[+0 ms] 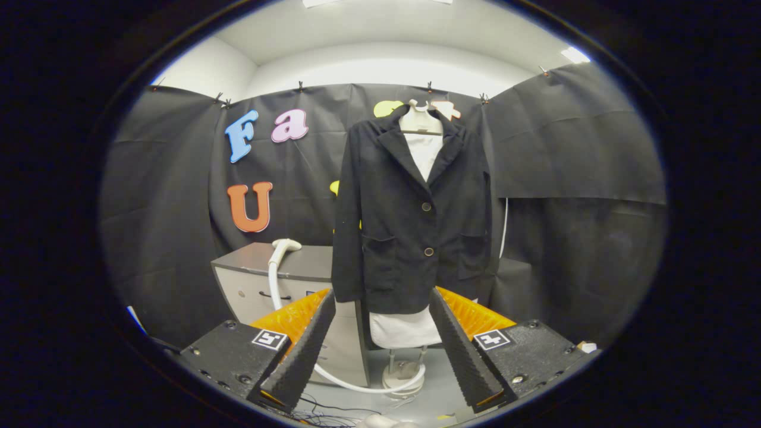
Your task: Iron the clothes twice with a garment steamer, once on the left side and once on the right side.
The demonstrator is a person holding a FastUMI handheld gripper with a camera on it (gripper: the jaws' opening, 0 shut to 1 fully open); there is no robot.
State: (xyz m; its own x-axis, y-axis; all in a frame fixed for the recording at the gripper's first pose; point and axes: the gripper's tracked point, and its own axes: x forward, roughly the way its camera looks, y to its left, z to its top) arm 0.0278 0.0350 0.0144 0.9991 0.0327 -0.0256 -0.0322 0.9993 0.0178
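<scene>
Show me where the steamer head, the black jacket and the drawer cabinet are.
steamer head point(286, 244), gripper view, on its rounded top, resting on the cabinet.
black jacket point(410, 232), gripper view, on its front panel, beyond the open fingers.
drawer cabinet point(247, 288), gripper view, on its front beside a drawer handle.

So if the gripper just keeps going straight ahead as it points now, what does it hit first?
Probably the black jacket hanging dead ahead. The open gripper frames its hem, with nothing visibly between, though depth is hard to judge.
</scene>
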